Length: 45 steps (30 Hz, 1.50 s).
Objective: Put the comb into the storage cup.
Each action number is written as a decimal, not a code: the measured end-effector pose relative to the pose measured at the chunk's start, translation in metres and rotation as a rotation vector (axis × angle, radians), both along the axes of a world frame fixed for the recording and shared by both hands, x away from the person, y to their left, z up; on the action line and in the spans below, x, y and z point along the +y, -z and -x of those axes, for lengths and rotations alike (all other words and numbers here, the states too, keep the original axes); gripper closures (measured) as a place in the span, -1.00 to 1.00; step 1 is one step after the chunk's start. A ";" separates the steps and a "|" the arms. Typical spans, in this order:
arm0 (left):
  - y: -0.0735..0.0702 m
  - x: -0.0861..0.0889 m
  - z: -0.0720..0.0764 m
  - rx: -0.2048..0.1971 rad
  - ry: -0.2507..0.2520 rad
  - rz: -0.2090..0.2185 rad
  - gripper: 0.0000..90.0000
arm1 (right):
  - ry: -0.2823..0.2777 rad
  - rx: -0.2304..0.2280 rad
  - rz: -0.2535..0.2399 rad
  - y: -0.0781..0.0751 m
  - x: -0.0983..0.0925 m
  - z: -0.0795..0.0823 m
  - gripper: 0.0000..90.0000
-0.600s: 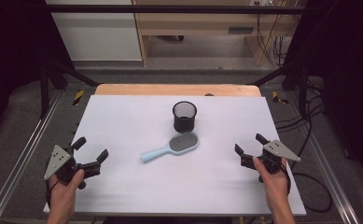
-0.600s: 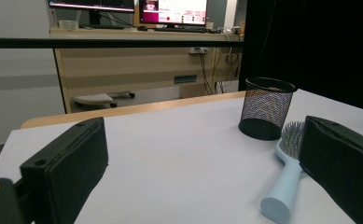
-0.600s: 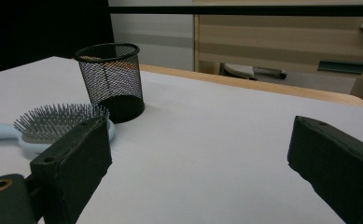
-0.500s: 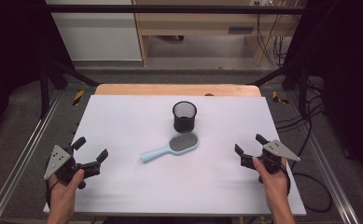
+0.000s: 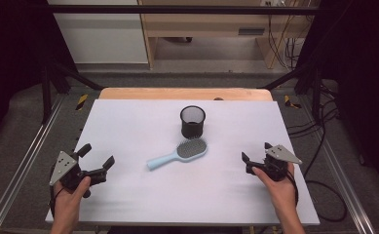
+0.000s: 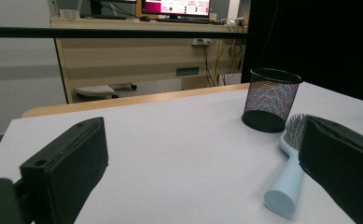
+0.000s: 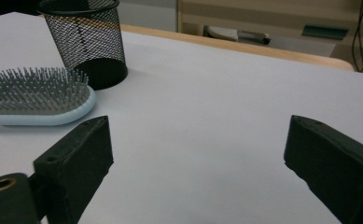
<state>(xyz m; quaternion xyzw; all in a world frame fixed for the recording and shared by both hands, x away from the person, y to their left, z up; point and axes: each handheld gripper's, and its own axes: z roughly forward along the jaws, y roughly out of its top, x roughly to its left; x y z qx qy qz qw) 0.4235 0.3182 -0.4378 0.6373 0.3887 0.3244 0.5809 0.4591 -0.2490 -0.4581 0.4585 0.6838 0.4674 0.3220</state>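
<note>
We note the pale-blue plastic hairbrush (image 5: 180,153) lying flat mid-table, just near of the upright black wire-mesh cup (image 5: 193,121), likely its destination. Left gripper (image 5: 95,159) and right gripper (image 5: 256,154) flank it at the table's near corners, jaws wide and empty, well apart from it, seemingly ready to reach.

A lab or research workroom is showing here; a white-topped table (image 5: 128,122) is sitting inside a black metal frame (image 5: 177,9), with aluminium rails (image 5: 21,165) running along its sides well outside the grippers; cables (image 5: 323,146) are trailing over grey carpet beyond the right gripper; a wooden desk (image 6: 137,51) carrying a lit monitor (image 6: 175,6) is standing far ahead of the left gripper.
</note>
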 end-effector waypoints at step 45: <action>0.003 -0.005 -0.003 0.030 0.038 -0.021 -0.95 | -0.157 0.269 0.128 0.002 0.126 -0.105 1.00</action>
